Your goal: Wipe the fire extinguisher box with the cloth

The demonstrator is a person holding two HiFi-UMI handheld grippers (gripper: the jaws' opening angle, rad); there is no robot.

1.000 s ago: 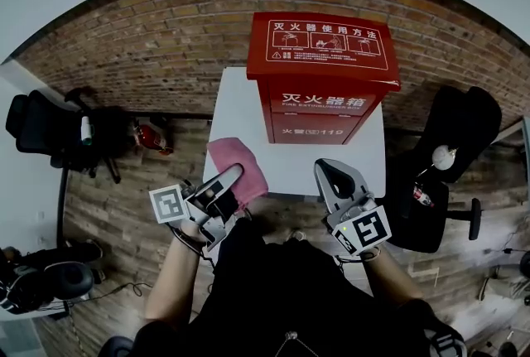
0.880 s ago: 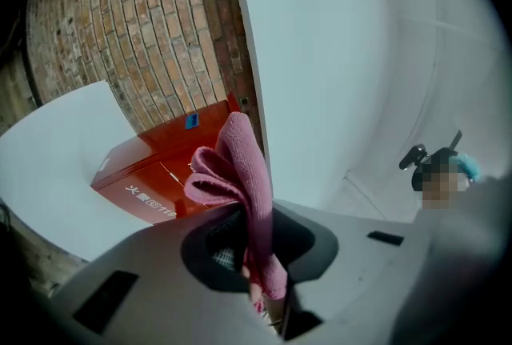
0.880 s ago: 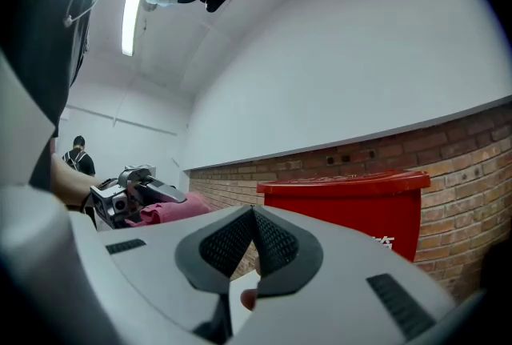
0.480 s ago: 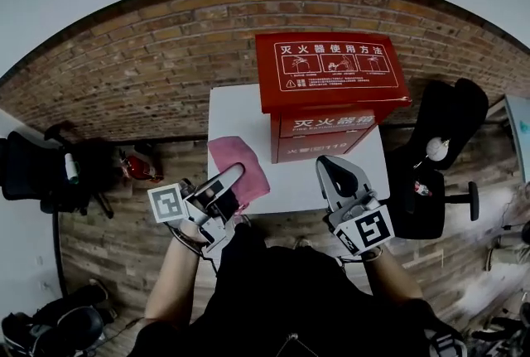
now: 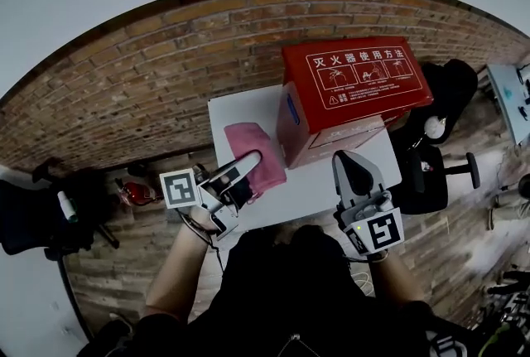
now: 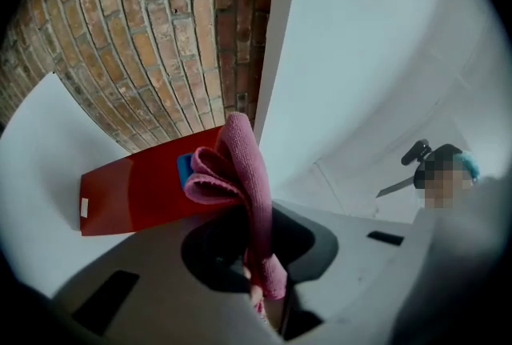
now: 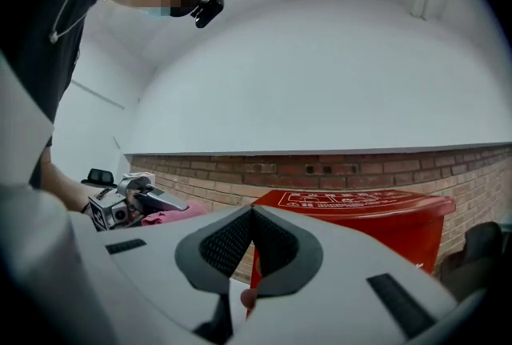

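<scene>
The red fire extinguisher box (image 5: 348, 94) stands on a white table (image 5: 240, 108) against the brick wall, with white instructions printed on its lid. A pink cloth (image 5: 257, 150) hangs folded from my left gripper (image 5: 248, 158), which is shut on it just left of the box. In the left gripper view the pink cloth (image 6: 240, 175) rises between the jaws, with the red box (image 6: 136, 191) behind it. My right gripper (image 5: 352, 169) is shut and empty, held in front of the box. The right gripper view shows the box (image 7: 360, 215) just beyond the closed jaws.
A brick wall (image 5: 166, 74) runs behind the table. A black office chair (image 5: 451, 90) stands to the right of the table, and a small red extinguisher (image 5: 137, 191) lies on the wooden floor at the left. Another dark chair (image 5: 33, 219) is at the far left.
The view has swung so the box and table now sit right of centre and tilted. The left gripper has lifted the pink cloth off the table, closer to the box's left side.
</scene>
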